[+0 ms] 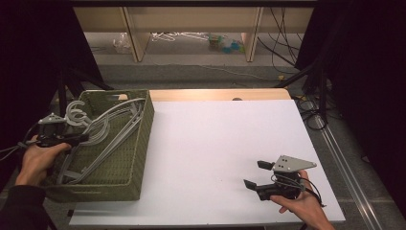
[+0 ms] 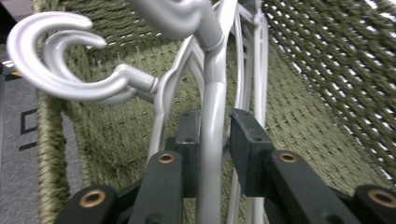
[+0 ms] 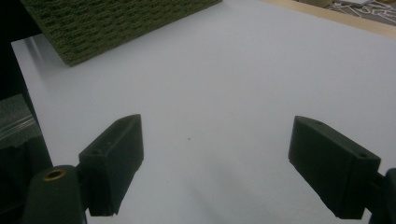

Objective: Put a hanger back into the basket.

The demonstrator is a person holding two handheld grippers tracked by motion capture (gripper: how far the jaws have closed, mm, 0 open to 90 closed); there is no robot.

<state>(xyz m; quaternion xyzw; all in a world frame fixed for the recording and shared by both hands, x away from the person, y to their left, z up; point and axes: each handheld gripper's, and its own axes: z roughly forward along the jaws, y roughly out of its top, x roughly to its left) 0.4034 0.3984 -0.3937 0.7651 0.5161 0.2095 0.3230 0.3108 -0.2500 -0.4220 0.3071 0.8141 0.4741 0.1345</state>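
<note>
- Spreading across most of the high view, the white table point(image 1: 210, 158) carries everything; a bare wooden strip shows along its far edge.
- The green woven basket point(image 1: 136, 158) sits on the table's left end, a corner of it also visible in the right gripper view point(image 3: 107, 23).
- A bundle of grey hangers point(image 1: 103, 132) lies inside the basket, their hooks curling up over its far left corner.
- The left gripper point(image 1: 76, 139) reaches into the basket from the left side, held in the person's left hand point(image 1: 36, 160).
- In the left gripper view, the neck of one hanger point(image 2: 212, 135) runs between the black jaws; it lies against the left one, with a visible gap to the right one, so the jaws straddle it without clamping.
- The right gripper point(image 1: 256, 175) rests low over the table's near right part, well apart from the basket, held in the right hand point(image 1: 304, 206).
- Its jaws stand wide apart over bare white surface, nothing between them.
</note>
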